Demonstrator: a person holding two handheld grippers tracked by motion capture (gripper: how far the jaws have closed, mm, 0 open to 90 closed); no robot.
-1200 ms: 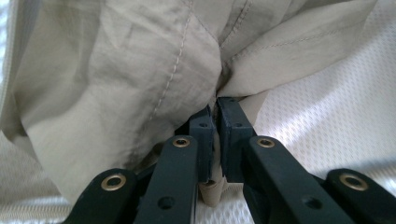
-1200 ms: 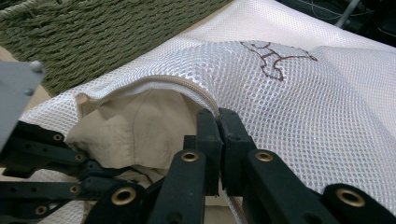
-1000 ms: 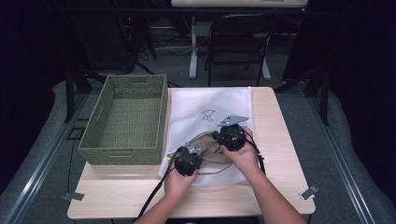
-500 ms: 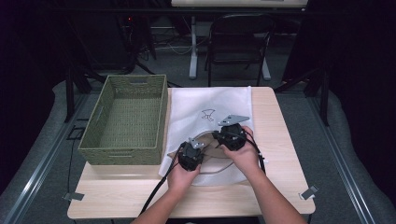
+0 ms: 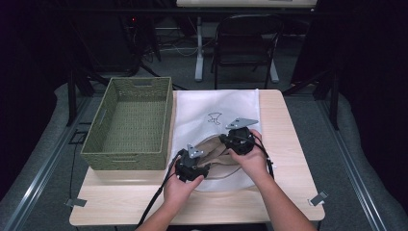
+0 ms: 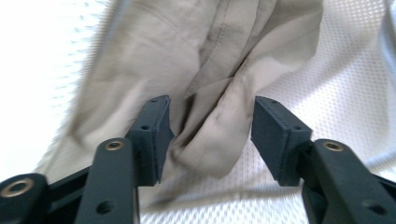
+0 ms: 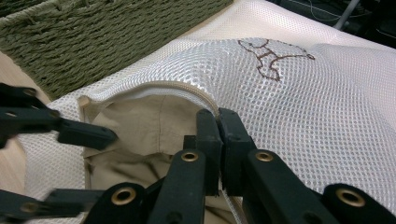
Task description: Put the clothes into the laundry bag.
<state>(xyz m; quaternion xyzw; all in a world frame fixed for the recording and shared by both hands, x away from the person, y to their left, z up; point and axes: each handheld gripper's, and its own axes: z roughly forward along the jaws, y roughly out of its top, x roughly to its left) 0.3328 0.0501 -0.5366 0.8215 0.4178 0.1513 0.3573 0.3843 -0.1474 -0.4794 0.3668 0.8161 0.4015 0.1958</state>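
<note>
1. We work at a pale wooden table [image 5: 288, 144] in a dark room, with a green woven basket [image 5: 130, 122] at its left.
2. Our right gripper [image 7: 218, 122] is clamped on the rim of the white mesh bag [image 5: 211, 110], lifting its mouth.
3. Our left gripper [image 6: 210, 135] has just been opening; its jaws stand apart around the beige garment [image 6: 201, 60], no longer pinching it.
4. The garment lies mostly inside the bag; closing the bag remains, we judge.
5. How deep the garment reaches is hidden by mesh.

No legible text; brown stitched emblem [image 7: 273, 56] on mesh bag [image 7: 327, 121].
</note>
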